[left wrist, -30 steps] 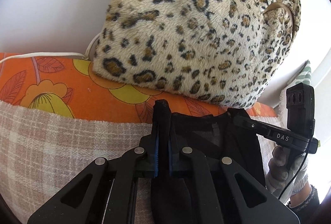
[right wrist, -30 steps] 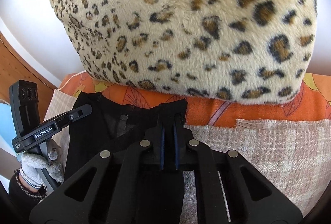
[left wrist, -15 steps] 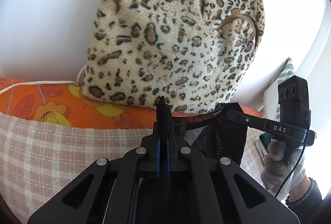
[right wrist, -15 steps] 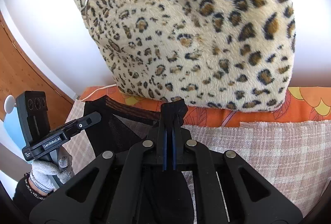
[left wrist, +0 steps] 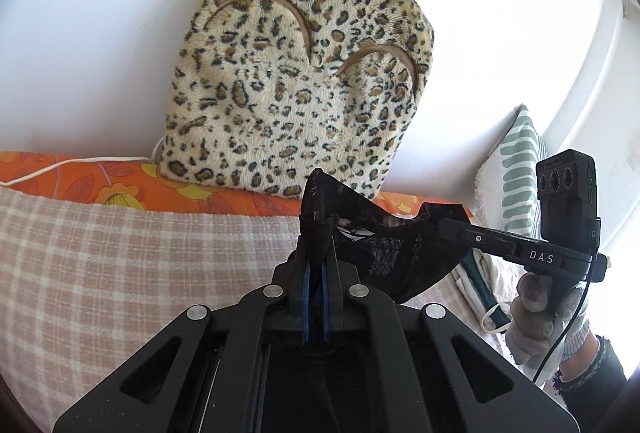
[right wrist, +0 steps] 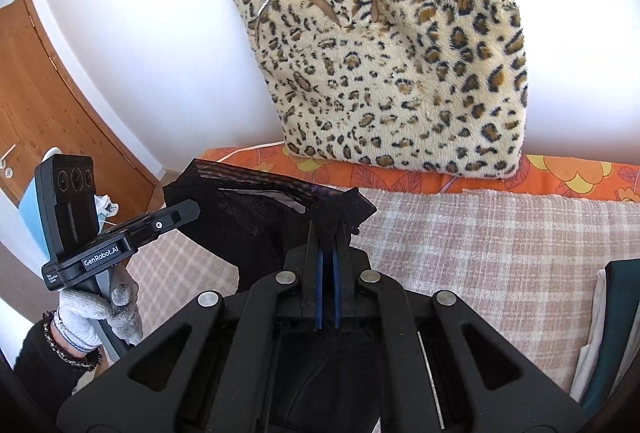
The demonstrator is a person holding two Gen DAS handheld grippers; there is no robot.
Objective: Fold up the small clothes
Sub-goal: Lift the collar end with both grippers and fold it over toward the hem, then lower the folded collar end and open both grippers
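left gripper (left wrist: 316, 221): fingers clamped on black mesh garment (left wrist: 392, 253) corner | right gripper (right wrist: 329, 217): fingers clamped on other corner | garment: hanging stretched between both, above checked blanket (left wrist: 140, 253), leopard cushion (left wrist: 296, 85) behind

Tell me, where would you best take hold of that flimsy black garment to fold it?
By the two top corners of its banded edge, one per tool, coming in from above and behind. The black garment is sheer and limp, so that edge stretched between the left tool and right tool lets the rest hang flat. Both are already shut there.
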